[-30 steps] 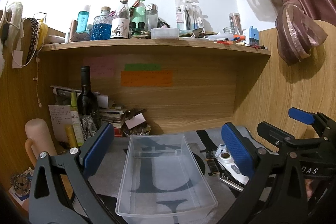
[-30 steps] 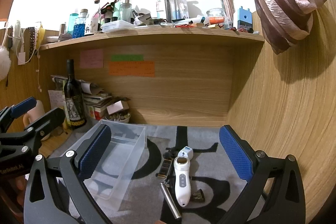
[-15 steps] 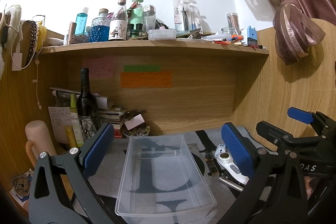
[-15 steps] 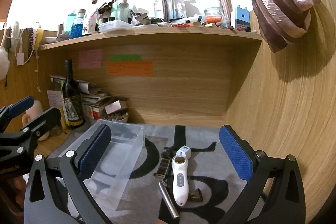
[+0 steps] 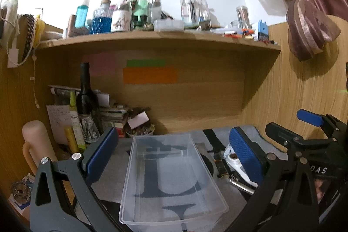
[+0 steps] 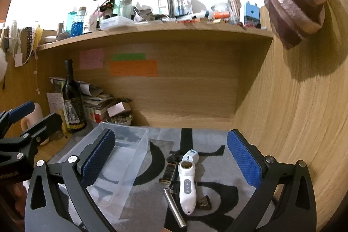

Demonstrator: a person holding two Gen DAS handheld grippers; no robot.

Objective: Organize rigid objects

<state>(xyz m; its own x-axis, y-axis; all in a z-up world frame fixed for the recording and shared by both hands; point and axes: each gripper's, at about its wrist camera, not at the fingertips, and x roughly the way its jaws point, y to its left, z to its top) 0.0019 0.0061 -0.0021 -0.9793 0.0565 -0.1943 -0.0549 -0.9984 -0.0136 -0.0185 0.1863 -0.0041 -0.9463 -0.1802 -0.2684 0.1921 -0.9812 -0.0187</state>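
Both grippers spread wide, nothing held. Left gripper (image 5: 174,151) poised over the clear plastic bin (image 5: 171,179), empty, on the grey patterned mat (image 6: 217,188) covering the table. Right gripper (image 6: 171,156) hovering above the small cluster to be sorted, just beside the bin on its right.

Cluster, front to back: white handheld device (image 6: 186,185), smooth moulded plastic, waisted body, round metal head; silver metal cylinder (image 6: 174,207), polished, lying alongside and apparently touching it; dark flat bar with gold trim (image 6: 168,173); small white-and-blue box (image 6: 191,156) at the head end; small dark bell-shaped piece (image 6: 204,202) on the far side. Exact nature of the smaller pieces too small to tell.

Likely step: first pick by the right gripper, probably the white device.

For a clean grasp:
- Lowering with jaws square across the narrow waist, not the rounded ends.
- Keeping one finger clear of the cylinder to avoid rolling it.
- Closing gently; glossy plastic prone to slipping.
- Steadying the light, thin-walled bin with the left gripper if nudged.
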